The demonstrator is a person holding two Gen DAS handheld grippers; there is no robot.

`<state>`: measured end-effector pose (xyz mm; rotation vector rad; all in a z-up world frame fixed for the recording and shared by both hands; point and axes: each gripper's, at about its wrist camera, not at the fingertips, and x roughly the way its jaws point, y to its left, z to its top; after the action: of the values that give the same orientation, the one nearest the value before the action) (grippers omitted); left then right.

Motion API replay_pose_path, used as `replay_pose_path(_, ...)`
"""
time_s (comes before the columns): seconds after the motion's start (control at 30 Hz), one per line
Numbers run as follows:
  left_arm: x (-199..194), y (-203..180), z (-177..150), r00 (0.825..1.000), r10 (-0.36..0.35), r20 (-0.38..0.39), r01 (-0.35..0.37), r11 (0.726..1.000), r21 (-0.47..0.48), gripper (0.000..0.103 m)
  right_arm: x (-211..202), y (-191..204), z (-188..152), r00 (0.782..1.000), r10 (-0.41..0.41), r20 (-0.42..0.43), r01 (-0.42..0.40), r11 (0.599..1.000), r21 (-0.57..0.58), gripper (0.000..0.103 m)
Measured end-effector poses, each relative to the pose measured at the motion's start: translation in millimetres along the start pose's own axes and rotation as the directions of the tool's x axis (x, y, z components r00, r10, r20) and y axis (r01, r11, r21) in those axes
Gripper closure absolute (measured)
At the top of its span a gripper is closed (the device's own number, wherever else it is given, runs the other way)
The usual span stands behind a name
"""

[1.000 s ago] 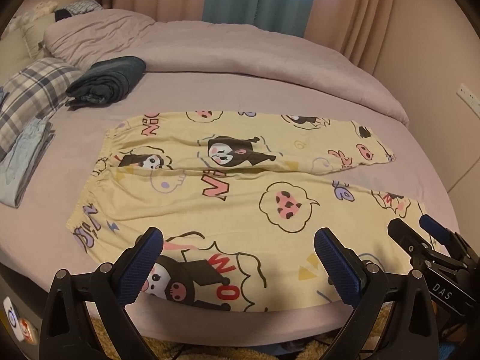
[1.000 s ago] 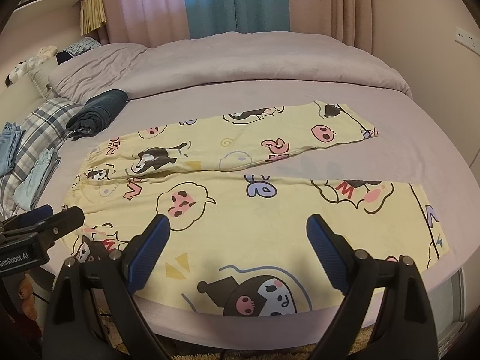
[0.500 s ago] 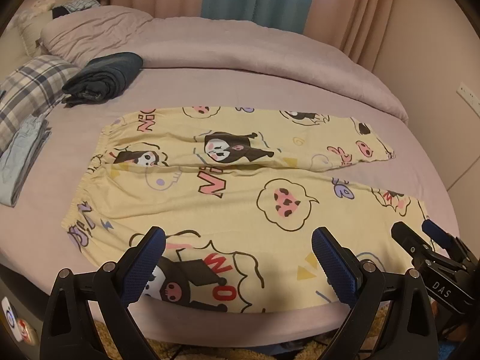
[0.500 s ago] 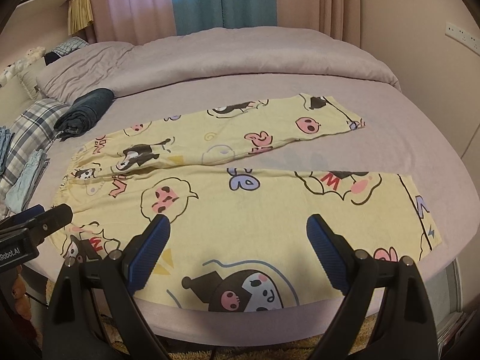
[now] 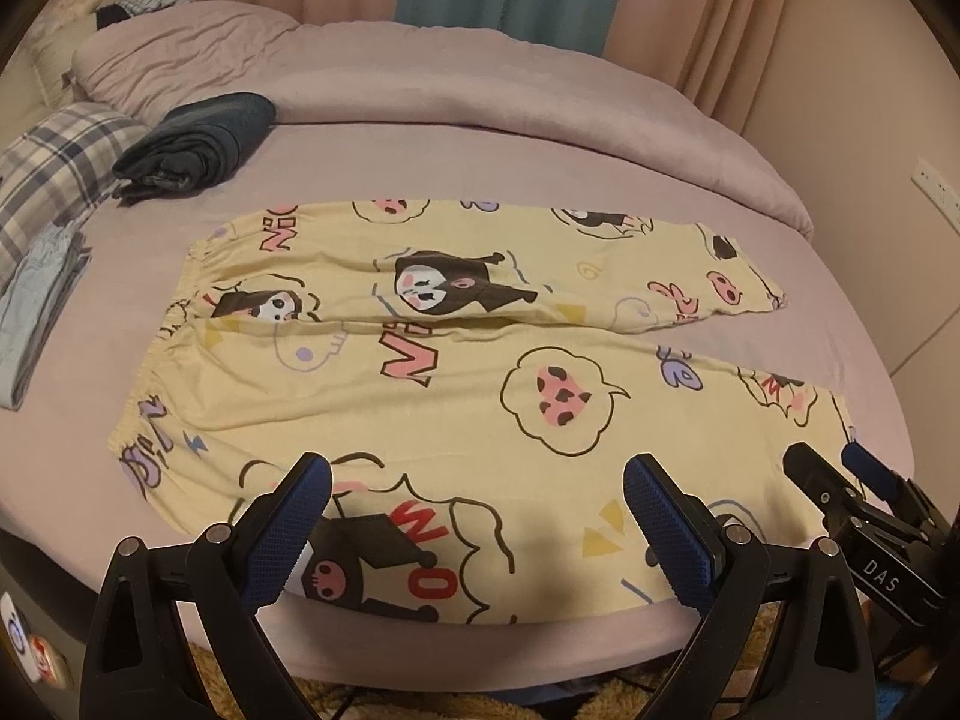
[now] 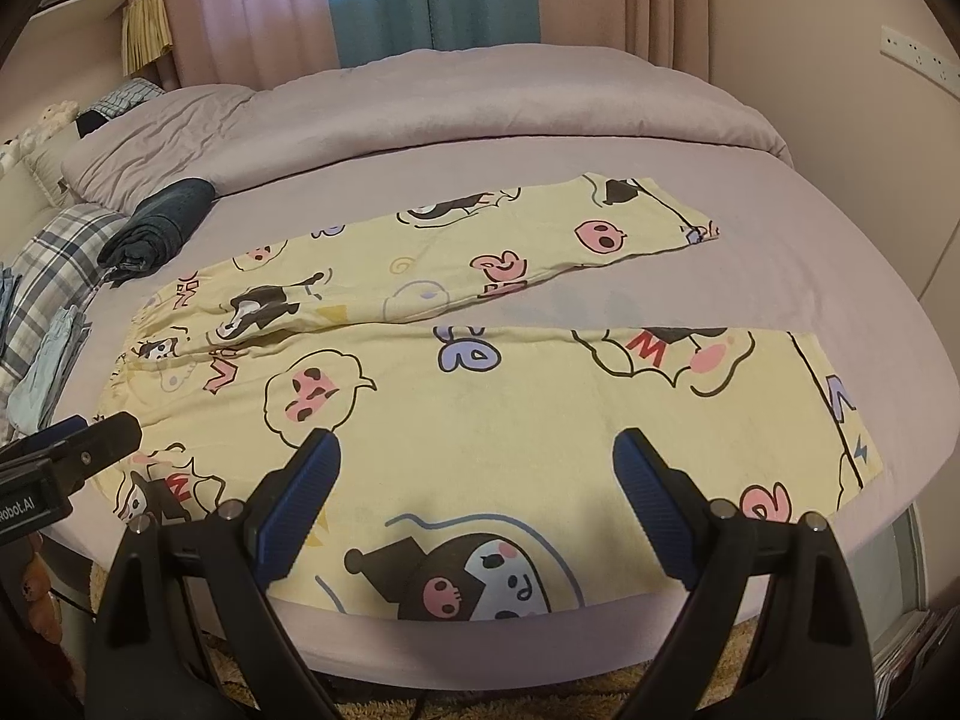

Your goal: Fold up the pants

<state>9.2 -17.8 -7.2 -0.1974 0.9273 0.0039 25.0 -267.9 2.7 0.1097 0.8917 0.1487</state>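
On the bed edge — yellow cartoon-print pants (image 5: 420, 372) lie flat, unfolded.
Left gripper (image 5: 477, 501) and right gripper (image 6: 477, 480) hover wide open, empty — a one-layer pinch could skew the fold.

Count of things on the bed

1 pair of yellow pants (image 5: 456, 372), 2 grippers, 1 rolled dark garment (image 5: 198, 147) at 10 o'clock, 1 plaid pillow (image 5: 54, 168), 1 folded light-blue stack (image 5: 36, 306) at 9 o'clock.

Cut off and hidden at the frame edges

The near hem of the pants (image 6: 480, 612) drops over the bed (image 6: 780, 276) edge out of sight; the left tongs (image 6: 66, 450) and right tongs (image 5: 852, 480) each show only partly in the other's view; the plaid pillow (image 5: 54, 162) is cropped.
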Motion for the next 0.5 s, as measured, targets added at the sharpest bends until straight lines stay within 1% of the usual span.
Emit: replay_pose_path(0.5, 1.4, -0.8, -0.6, 1.000, 0.001, 0.000, -0.001, 1.000, 0.001, 0.005, 2.8, -8.7, -1.0, 1.000, -0.005, -0.014, 0.006, 1.000, 0.024, 0.011)
